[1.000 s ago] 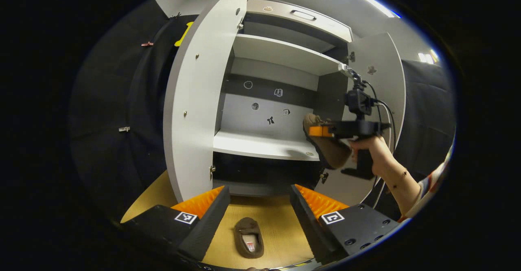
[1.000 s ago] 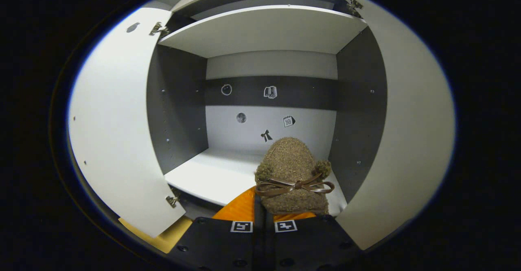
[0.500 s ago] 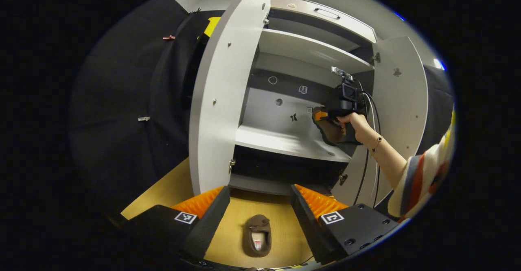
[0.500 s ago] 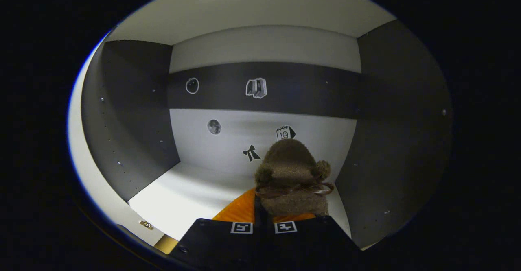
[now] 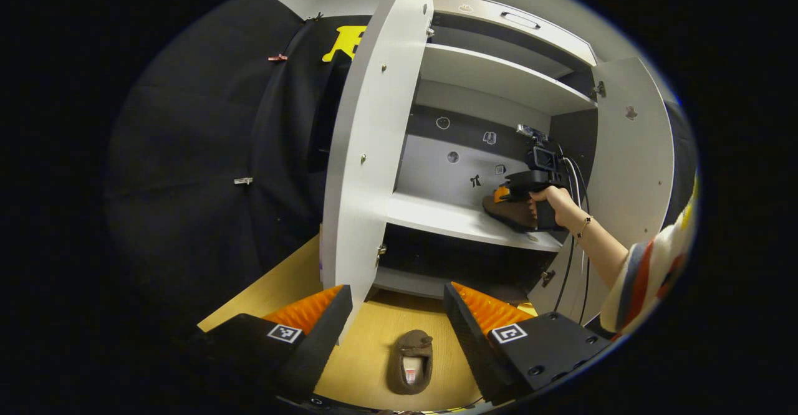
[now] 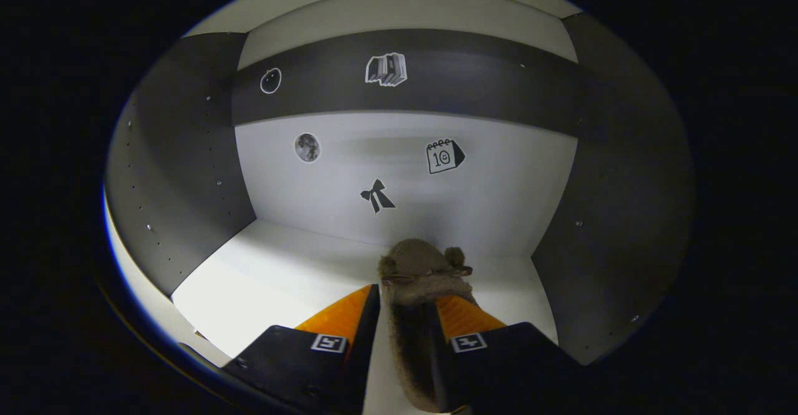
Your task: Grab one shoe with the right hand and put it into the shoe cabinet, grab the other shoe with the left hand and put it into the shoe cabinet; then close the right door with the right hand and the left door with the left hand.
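A brown fuzzy shoe with a bow lies on the white lower shelf of the shoe cabinet, toe toward the back wall. My right gripper stands open around it, a finger on each side. In the left gripper view that right gripper reaches into the cabinet over the same shoe, held by a hand. The other brown shoe lies on the wooden floor. My left gripper hovers open above it, fingers wide apart with nothing between them.
Both cabinet doors stand open: the left door swings out toward my left gripper, the right door is behind the person's arm. An upper shelf and a drawer sit above. Cables hang from the right gripper.
The right gripper moved deeper and lower into the cabinet, set the shoe flat on the shelf and spread its fingers. The left gripper shifted slightly, staying open over the floor shoe.
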{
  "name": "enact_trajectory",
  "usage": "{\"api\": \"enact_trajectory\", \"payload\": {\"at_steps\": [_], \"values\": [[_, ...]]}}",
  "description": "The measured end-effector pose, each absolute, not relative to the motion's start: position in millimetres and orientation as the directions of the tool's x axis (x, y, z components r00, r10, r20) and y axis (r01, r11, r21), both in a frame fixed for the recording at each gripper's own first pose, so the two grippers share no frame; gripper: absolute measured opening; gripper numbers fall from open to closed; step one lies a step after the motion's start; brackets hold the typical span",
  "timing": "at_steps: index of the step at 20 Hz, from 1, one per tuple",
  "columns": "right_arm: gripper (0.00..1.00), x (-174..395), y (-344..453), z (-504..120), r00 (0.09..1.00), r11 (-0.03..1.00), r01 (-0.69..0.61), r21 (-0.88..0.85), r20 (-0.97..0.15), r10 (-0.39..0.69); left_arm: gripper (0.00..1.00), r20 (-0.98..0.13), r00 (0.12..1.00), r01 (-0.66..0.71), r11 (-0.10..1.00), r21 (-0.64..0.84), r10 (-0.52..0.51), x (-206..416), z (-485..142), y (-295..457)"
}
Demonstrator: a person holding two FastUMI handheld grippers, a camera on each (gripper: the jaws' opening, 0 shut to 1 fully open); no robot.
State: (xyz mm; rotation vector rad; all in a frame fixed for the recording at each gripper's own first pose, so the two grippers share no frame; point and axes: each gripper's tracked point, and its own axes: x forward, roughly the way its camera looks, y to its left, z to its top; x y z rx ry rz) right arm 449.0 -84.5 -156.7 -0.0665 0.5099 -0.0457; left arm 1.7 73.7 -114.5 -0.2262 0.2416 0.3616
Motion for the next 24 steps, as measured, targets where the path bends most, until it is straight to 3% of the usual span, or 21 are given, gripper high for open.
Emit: {"api": "enact_trajectory", "payload": {"at_steps": [1,3,6,10,11,16,19,24], "values": [[0.55,442.0,-82.8,-155.8,0.869,0.997,0.017,-0.07,-0.492,-0.05,0.94,-0.266,0.912,-0.363,0.916,-0.171,0.311,2.5,-111.9,71.3],[0.56,424.8,-79.8,-147.6,0.875,0.999,0.003,-0.051,-0.483,-0.028,0.94,-0.257,0.921,-0.338,0.928,-0.157,0.292,5.3,-108.2,67.3],[0.87,399.5,-80.4,-107.3,0.919,0.998,0.006,-0.055,-0.394,-0.027,0.94,-0.255,0.931,-0.303,0.943,-0.14,0.261,4.2,-107.8,61.6],[0.93,334.8,-61.8,-55.5,0.96,0.999,-0.043,0.006,-0.276,0.043,0.94,-0.248,0.949,-0.236,0.959,-0.159,0.192,2.6,-120.8,52.9],[0.99,315.7,-58.2,-46.8,0.968,0.998,-0.055,0.007,-0.244,0.055,0.94,-0.25,0.953,-0.217,0.963,-0.159,0.173,3.4,-128.0,51.6],[0.99,211.6,-31.9,-48.6,0.981,0.993,-0.114,0.03,-0.153,0.117,0.94,-0.307,0.949,-0.13,0.98,-0.154,0.078,19.3,-191.5,42.2],[0.98,160.9,-32.3,-58.3,0.988,0.995,-0.098,-0.01,-0.118,0.096,0.93,-0.375,0.925,-0.114,0.988,-0.105,0.067,25.0,-243.3,39.0],[0.98,111.7,-26.0,-63.8,0.994,0.996,-0.083,-0.031,-0.078,0.081,0.93,-0.479,0.878,-0.091,0.979,-0.18,-0.006,30.4,-325.4,19.8]]}}
